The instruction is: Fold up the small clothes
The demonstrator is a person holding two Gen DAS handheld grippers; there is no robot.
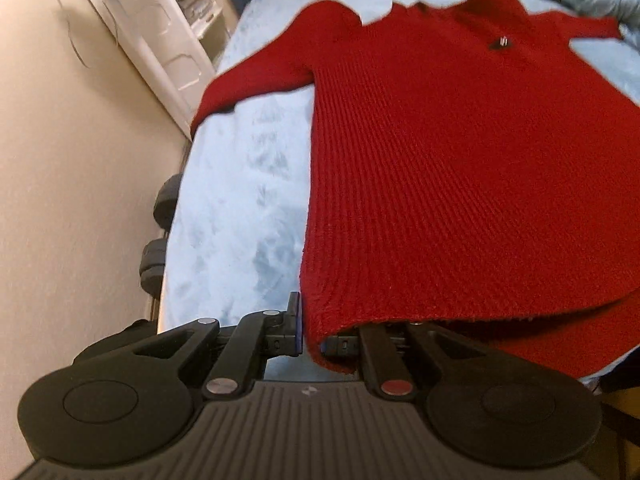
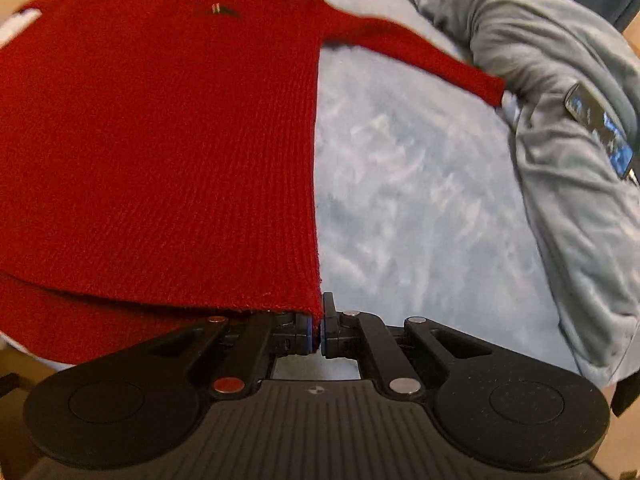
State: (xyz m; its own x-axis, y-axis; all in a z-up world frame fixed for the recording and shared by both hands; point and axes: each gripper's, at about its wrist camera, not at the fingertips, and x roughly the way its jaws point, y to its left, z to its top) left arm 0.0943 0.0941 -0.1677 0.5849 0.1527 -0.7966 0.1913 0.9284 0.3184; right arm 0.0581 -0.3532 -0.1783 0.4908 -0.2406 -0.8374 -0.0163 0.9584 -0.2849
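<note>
Holding the red ribbed knit sweater (image 1: 460,184) by its two hem corners: left gripper (image 1: 308,336) and right gripper (image 2: 318,330) jaws both clamped on fabric. Body spread over the pale blue bed (image 1: 240,208), likely for folding the hem toward the collar.

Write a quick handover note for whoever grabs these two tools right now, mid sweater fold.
Left tool: shut on the near left hem corner of the red ribbed knit sweater.
Right tool: shut on the near right hem corner of the same sweater.
Where things are: the sweater lies face up on the pale blue fleece bed cover, both sleeves spread outward, collar at the far end. A grey-blue jacket is bunched at the right sleeve's cuff.
Done: both hem corners gripped, hem raised off the cover.
Left: no fold is made yet. Probably carry the hem toward the collar, then tuck in the sleeves.
</note>
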